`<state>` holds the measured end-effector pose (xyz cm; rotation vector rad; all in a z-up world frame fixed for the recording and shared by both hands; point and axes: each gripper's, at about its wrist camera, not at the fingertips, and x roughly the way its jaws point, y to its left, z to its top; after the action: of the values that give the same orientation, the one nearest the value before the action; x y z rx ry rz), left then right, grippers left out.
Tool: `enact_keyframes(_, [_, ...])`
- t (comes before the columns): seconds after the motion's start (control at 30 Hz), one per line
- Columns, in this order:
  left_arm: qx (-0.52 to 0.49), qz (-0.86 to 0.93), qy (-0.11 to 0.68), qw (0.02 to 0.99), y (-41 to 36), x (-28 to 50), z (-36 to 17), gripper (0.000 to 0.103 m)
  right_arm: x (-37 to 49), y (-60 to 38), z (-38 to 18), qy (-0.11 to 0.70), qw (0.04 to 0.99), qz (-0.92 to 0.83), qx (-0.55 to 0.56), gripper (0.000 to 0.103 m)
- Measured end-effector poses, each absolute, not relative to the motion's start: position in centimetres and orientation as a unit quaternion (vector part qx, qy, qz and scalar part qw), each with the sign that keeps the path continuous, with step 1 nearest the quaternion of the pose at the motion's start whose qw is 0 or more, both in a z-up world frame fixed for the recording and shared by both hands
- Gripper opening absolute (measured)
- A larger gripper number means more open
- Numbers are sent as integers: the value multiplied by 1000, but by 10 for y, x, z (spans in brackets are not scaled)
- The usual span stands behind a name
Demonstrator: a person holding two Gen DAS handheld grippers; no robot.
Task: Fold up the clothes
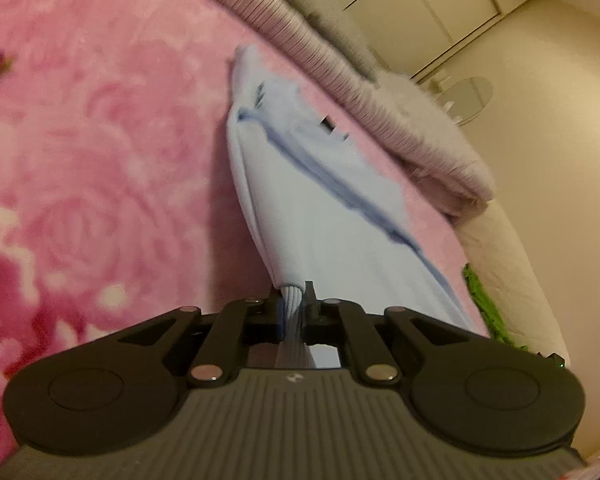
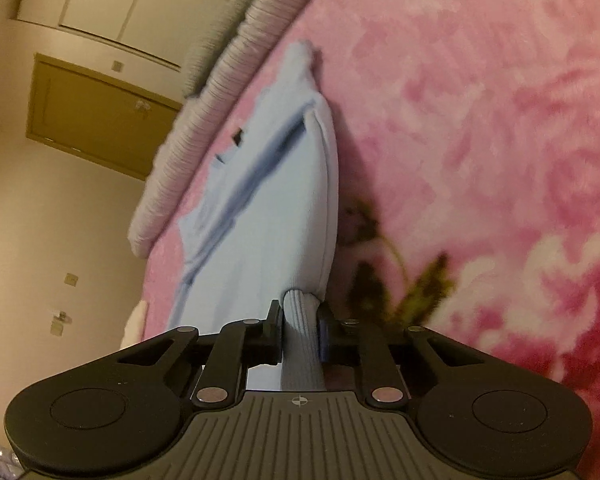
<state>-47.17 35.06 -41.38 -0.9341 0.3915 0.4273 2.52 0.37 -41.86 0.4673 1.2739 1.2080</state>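
Where the pink blanket [image 1: 100, 140] spreads across the bed, our left gripper [image 1: 294, 304] pinches the ribbed hem of the pale blue garment [image 1: 300, 200], which stretches away over the blanket toward a striped lilac pillow [image 1: 340, 80]. From our right wrist, the right gripper [image 2: 300, 316] clamps another ribbed edge of the garment [image 2: 260, 220], lying beside a leaf print [image 2: 420, 288].

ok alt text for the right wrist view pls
The right tool is shut on the ribbed hem of a light blue garment, which stretches away across a pink floral blanket. A ribbed lilac cover edges the bed, with a wooden door behind.
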Motion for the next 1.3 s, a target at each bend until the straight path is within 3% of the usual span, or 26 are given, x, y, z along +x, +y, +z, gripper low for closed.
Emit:
enact_keyframes(0.37, [-440,197,166,860,285,-547,-382,4,-28,-48,-375,524,615,556,197,15])
enact_keyframes(0.67, [-454,186,193,849,229,-604,-362,4,-93,-129,-364,554,608,534,195,15])
enact_keyframes(0.87, [-458,165,152,860,263,-578,-333,5,-83,-118,-333,525,612,559,193,15])
enact_keyframes(1.1, [-444,186,144,864,350,-496,-330,7,-23,-35,-299,461,638,584,198,15])
enact_keyframes(1.23, [-459,228,158,844,403,-448,-360,11,20,31,-323,491,636,552,223,16])
enact_keyframes(1.3, [-474,250,174,826,424,-429,-380,13,41,60,-346,528,629,521,232,22])
